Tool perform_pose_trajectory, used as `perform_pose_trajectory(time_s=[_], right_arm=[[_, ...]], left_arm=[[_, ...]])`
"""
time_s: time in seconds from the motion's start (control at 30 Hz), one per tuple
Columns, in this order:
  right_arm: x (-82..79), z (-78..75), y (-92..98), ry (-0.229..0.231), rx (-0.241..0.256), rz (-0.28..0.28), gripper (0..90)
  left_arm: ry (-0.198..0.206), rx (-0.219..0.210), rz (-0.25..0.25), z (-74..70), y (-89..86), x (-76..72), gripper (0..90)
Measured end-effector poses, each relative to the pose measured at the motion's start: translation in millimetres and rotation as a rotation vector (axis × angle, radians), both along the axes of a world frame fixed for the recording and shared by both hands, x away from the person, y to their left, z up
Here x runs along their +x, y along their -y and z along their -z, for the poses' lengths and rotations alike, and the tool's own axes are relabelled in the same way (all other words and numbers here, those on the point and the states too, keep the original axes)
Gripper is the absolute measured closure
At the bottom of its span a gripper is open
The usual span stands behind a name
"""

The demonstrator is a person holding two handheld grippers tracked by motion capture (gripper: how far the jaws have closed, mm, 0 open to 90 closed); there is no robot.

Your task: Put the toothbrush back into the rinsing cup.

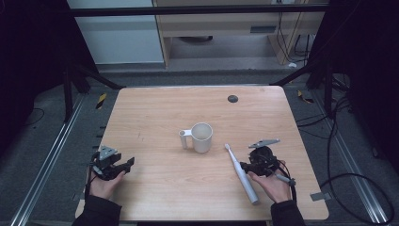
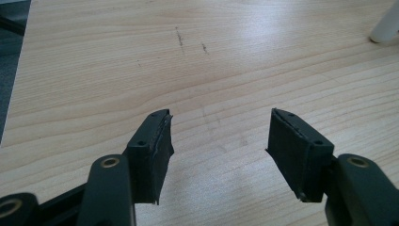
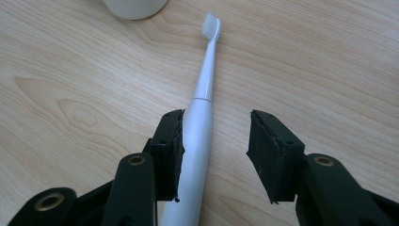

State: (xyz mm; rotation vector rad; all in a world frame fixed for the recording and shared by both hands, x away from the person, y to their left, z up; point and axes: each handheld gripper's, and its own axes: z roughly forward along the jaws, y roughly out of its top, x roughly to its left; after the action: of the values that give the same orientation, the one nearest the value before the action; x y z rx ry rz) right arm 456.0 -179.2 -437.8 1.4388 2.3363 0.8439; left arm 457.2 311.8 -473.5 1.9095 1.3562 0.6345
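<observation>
Right gripper (image 3: 215,141): jaws spread wide, gripping nothing; the white toothbrush (image 3: 200,122) lies flat between them, close against the left jaw's pad, possibly touching it.
Toothbrush head: points away from the gripper toward the mug (image 3: 135,7), whose base sits just beyond the bristles.
High view adds: the toothbrush (image 1: 241,173) runs diagonally on the table (image 1: 155,113), its handle end beside the right hand (image 1: 273,184); the mug (image 1: 201,137) stands upright, handle toward the left gripper (image 1: 123,165).
Left gripper (image 2: 219,141): jaws wide apart over bare wood, well apart from the mug.
Hands: both low at the near edge, palms cradling the grippers from below.
</observation>
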Motion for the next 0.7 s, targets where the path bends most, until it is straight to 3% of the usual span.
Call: perform_pose_trajectory(time_s=[0.27,0.7], right_arm=[[10.2,-0.7,-16.5,-0.035,-0.043,-0.006,52.8],[18.9,3.7,-27.7,-0.097,-0.094,-0.012,51.2]], left_arm=[[-0.006,0.016,0.002,-0.3,-0.2,0.3,39.0],[-0.022,0.032,-0.002,0.5,-0.2,1.3,39.0]])
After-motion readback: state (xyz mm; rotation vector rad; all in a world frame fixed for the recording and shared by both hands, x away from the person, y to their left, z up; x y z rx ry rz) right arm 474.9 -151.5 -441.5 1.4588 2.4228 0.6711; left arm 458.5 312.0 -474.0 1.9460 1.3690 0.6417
